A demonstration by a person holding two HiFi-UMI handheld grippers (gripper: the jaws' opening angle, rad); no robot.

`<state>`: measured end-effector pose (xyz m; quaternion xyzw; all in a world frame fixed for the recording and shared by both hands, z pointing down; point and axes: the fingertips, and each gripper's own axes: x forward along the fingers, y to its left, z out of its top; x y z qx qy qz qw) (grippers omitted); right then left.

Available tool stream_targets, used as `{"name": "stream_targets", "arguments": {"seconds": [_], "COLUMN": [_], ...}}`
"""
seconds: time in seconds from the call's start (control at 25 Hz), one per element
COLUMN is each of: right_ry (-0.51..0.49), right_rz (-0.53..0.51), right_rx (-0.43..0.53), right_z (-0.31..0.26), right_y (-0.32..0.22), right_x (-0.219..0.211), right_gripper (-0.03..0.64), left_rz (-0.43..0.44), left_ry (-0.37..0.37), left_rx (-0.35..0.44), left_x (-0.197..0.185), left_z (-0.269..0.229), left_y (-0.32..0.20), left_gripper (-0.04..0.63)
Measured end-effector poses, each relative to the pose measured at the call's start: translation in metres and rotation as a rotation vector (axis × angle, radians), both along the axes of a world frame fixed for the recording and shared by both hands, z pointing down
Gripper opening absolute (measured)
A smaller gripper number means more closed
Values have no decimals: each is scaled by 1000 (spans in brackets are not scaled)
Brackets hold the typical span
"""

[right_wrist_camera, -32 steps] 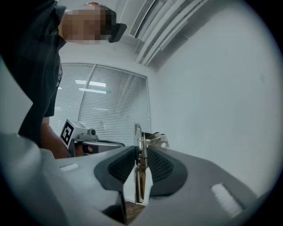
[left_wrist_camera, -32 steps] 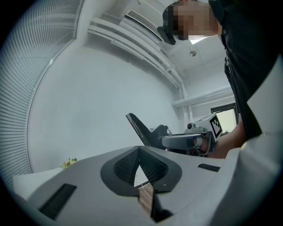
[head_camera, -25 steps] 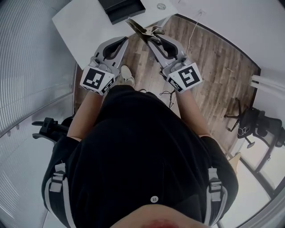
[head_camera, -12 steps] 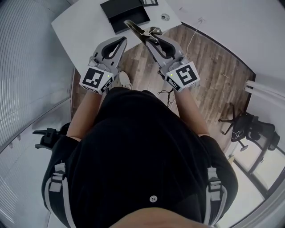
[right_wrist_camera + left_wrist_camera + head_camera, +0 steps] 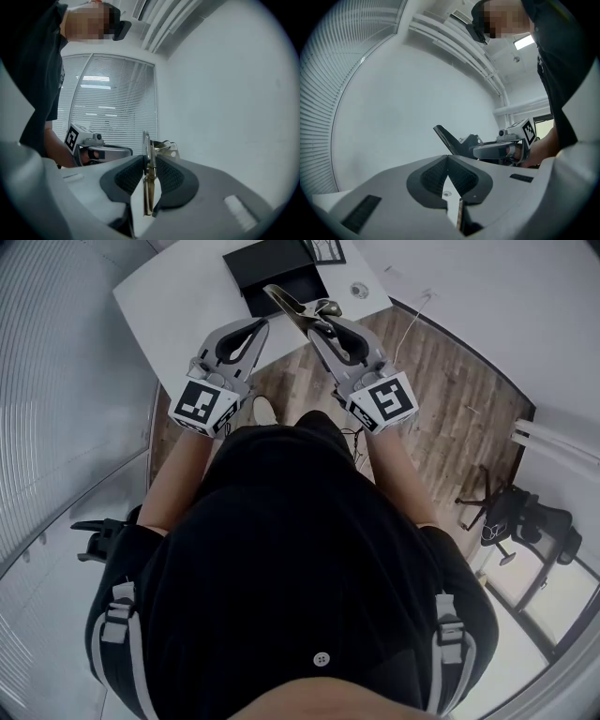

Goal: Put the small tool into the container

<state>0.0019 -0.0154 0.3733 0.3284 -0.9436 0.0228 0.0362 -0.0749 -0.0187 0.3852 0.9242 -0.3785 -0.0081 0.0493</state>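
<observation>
right tool [image 5: 317, 322] is clenched on the pliers [image 5: 291, 304], pads pinching the flat metal and its spring, and the nose pokes out toward 11 o'clock. left tool [image 5: 255, 329] is clenched on nothing, pads meeting tip to tip, riding just beside at 9 o'clock of its partner. this looks like the carry step: the pliers are up in the air, gripped, tip reaching over the near edge of the white table [image 5: 178, 296]. the black container [image 5: 262, 263] sits on that table up at 12 o'clock, open top, and the nose seems to overlap its near wall from up here, though height above it can't be judged

next move, by my reckoning: push the right tool on toward 12 o'clock until the whole piece is over the opening, lower, then release, minding that long nose so it doesn't catch the rim

writing? only the square black-and-white markers on each tool's cube, no words. a printed card at 1 o'clock of the container is too small to read, and no brand shows
</observation>
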Motion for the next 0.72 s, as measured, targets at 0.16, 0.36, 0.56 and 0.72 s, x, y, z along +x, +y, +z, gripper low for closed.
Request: {"name": "stream_targets", "arguments": {"seconds": [0.16, 0.36, 0.56, 0.72], "right_ry": [7, 4, -3, -7], "right_rz": [-3, -13, -48, -108], "right_rx": [-7, -17, -28, -42], "right_z": [2, 8, 15, 20], "right_y": [-15, -30, -60, -94], "right_x": [-5, -2, 4, 2], "right_gripper": [98, 98, 98, 98], "left_rz": [-4, -21, -51, -108], "left_ry": [2, -8, -15, -22], "left_rx": [-10, -25, -26, -36], "left_x": [-6, -5, 0, -2], "left_z": [1, 9, 10, 12], "left_y": [-15, -26, -46, -72], "left_gripper": [8, 9, 9, 9]}}
